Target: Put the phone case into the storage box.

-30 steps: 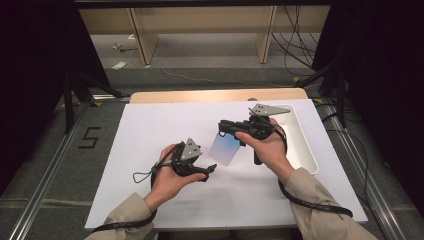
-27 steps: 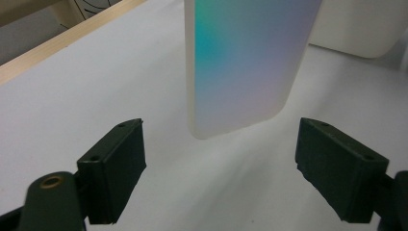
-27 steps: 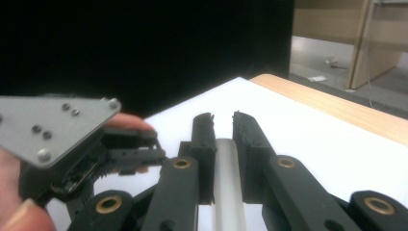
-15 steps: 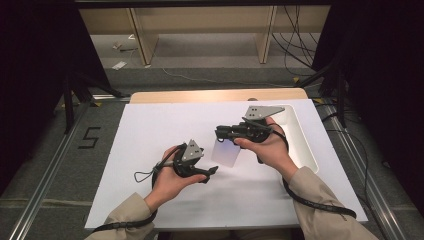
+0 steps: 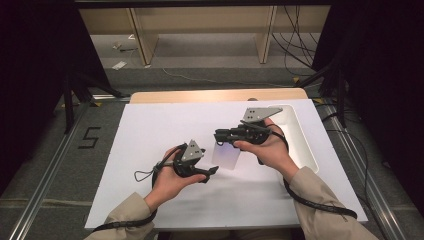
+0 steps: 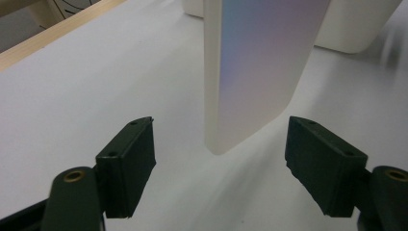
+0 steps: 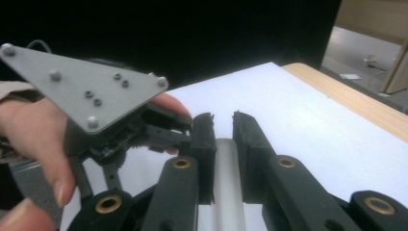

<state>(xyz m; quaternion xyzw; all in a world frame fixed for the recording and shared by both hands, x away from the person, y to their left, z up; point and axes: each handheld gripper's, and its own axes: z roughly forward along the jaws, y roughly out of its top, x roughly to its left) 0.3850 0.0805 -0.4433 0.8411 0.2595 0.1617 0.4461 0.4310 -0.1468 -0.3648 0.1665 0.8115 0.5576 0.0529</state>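
A thin white plate with rounded corners hangs on edge just above the white table. My right gripper is shut on its upper end, and the plate's edge shows clamped between the pads. The lower end of the plate hangs between the jaws of my left gripper, which have just been closing. Its pads stand clear of the plate on both sides. In the high view the left gripper lies low, left of and below the plate. From the right gripper view the left gripper appears close by.
A white rectangular tray sits at the right side of the table, just behind my right hand. The table's wooden far edge runs along the back. Dark drapes and floor cables surround the table.
The right gripper with the plate has edged slightly left, toward the left gripper. The left hand has stayed where it was.
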